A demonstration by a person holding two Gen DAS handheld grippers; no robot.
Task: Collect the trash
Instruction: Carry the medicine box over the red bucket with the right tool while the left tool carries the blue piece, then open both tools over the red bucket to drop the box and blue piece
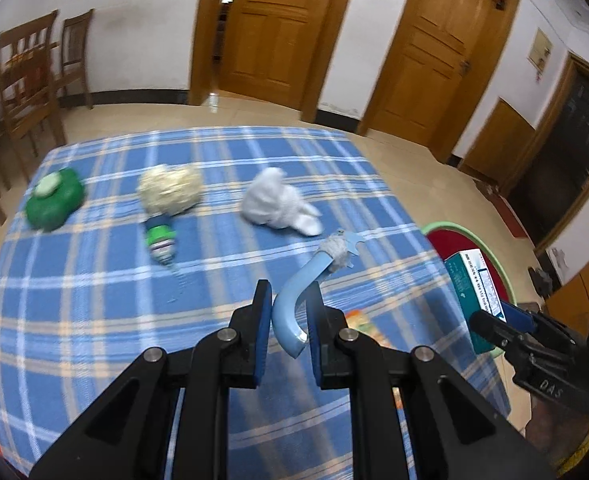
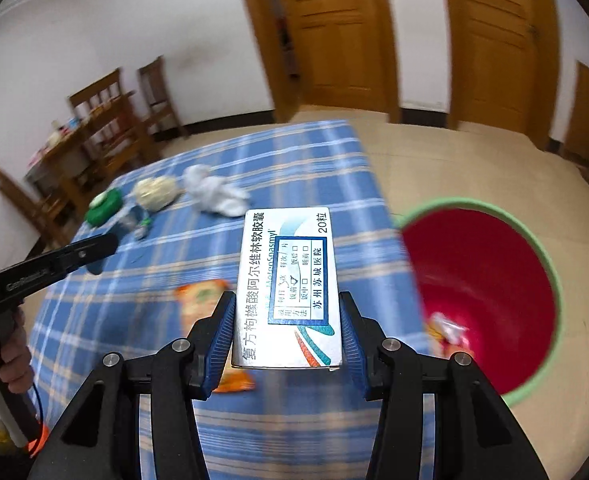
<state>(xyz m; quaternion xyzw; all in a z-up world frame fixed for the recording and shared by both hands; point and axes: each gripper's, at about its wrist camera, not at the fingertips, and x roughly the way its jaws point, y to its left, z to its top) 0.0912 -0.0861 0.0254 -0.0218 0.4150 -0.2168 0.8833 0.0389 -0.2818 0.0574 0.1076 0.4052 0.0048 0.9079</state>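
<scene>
My left gripper (image 1: pixel 288 300) is shut on the curved light-blue handle of a razor (image 1: pixel 294 296). The razor's head, wrapped in white fluff, points away over the blue plaid table (image 1: pixel 94 320). My right gripper (image 2: pixel 286 300) is shut on a white medicine box (image 2: pixel 288 280), held at the table's right edge beside the red bin (image 2: pixel 470 202) with a green rim. In the left wrist view the box (image 1: pixel 474 296) sits in front of the bin (image 1: pixel 462 226). The left gripper (image 2: pixel 102 248) shows at the left of the right wrist view, held by a hand.
On the table lie a green lid (image 1: pixel 54 200), a cream fluffy ball (image 1: pixel 170 190), a small green-white bottle (image 1: pixel 161 240), a crumpled white tissue (image 1: pixel 278 200) and an orange wrapper (image 2: pixel 202 300). A wrapper (image 2: pixel 446 328) lies in the bin. Wooden chairs (image 1: pixel 26 80) stand at the back left.
</scene>
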